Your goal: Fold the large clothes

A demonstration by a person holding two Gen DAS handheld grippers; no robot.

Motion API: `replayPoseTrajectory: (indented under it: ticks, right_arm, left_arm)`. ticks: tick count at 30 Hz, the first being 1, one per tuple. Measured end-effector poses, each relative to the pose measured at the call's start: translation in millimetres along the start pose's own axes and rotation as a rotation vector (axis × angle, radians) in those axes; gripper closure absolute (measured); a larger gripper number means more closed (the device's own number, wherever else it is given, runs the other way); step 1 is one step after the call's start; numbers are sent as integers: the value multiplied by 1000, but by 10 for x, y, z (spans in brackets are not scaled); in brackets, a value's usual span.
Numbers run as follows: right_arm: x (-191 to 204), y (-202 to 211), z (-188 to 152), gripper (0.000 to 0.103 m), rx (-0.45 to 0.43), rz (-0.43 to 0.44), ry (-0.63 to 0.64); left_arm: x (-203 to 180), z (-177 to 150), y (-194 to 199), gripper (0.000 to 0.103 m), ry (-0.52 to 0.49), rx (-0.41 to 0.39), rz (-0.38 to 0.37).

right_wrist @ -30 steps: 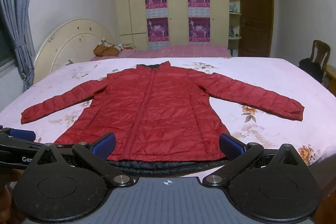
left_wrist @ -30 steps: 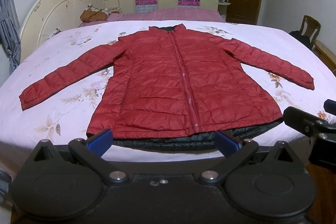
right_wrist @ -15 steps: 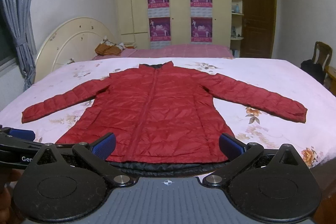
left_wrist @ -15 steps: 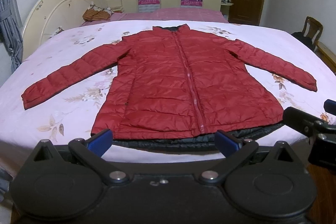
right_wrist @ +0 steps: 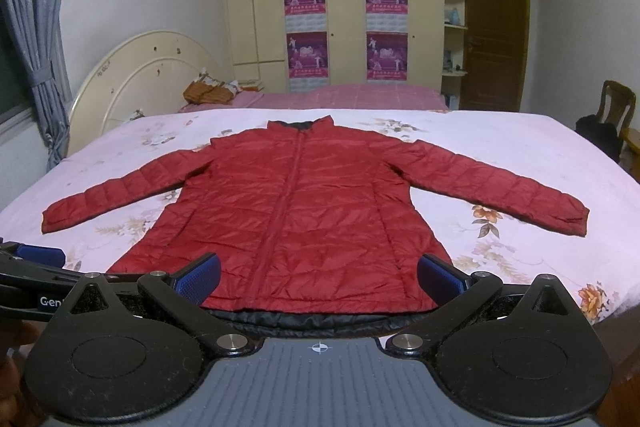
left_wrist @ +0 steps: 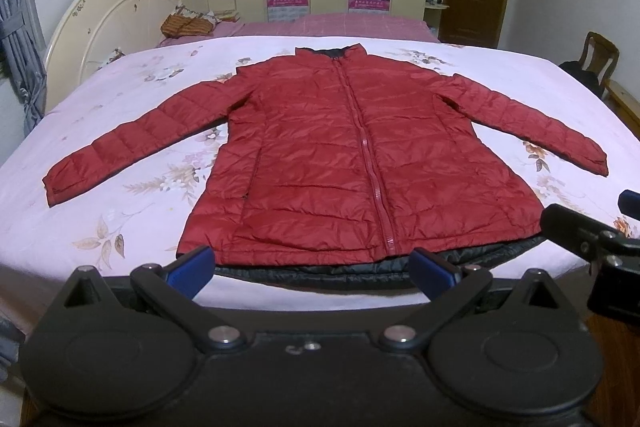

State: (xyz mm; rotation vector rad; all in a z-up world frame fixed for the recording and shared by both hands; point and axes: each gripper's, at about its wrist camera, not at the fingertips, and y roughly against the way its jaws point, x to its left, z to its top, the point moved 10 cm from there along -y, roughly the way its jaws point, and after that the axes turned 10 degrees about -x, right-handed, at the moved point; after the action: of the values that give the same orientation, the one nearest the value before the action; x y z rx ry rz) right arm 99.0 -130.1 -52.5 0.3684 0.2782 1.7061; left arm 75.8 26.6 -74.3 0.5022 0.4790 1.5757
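Left wrist | red jacket flat on bed | both grippers' fingers spread wide, empty

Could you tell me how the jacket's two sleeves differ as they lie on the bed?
The left-hand sleeve lies over the floral sheet toward the headboard; the right-hand sleeve points toward the wooden chair. The left-hand cuff reaches nearer the bed's front edge than the right-hand cuff. Both are red, quilted, flat and unfolded.
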Motion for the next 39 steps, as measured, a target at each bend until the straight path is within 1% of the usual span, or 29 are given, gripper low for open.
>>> replayPoseTrajectory:
  ticks: [11,22,32,39]
  right_arm:
    - [-45,-92,-10,0,7,-4,-9]
    - [-187,-287,29,0,15,-34,-23]
    - [-247,-632,120,0,27,-59,-32]
    - [-289,-997,190,0,32,-96,-40]
  left_arm:
    - [5,36,-73,0,-2,10,8]
    - [60,125,-281,0,2,26,21]
    - [163,297,-638,0,3,39,24]
    - [301,482,-1008,0,0,47,28]
